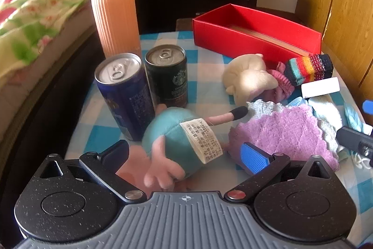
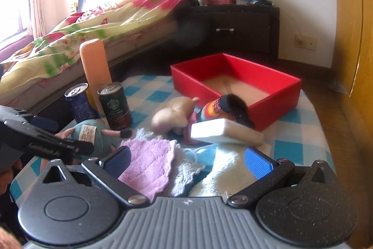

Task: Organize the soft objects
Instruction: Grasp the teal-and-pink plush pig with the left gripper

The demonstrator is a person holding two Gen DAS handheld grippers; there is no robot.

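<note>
A teal and pink plush toy (image 1: 177,141) lies between the open fingers of my left gripper (image 1: 186,155), not clamped. It also shows in the right wrist view (image 2: 93,134). A purple cloth (image 1: 282,130) and pale blue cloths (image 2: 223,169) lie on the checked table (image 1: 205,60). A cream plush (image 1: 249,78), a striped knit sock (image 1: 307,68) and a white sponge (image 2: 223,131) lie near an empty red box (image 2: 275,104). My right gripper (image 2: 186,162) is open over the cloths.
A blue can (image 1: 126,95), a dark can (image 1: 167,76) and a tall ribbed orange bottle (image 1: 114,18) stand at the table's left. A bed (image 2: 81,32) with a floral quilt is left, a dark nightstand (image 2: 235,29) behind, a wooden wardrobe (image 2: 352,39) right.
</note>
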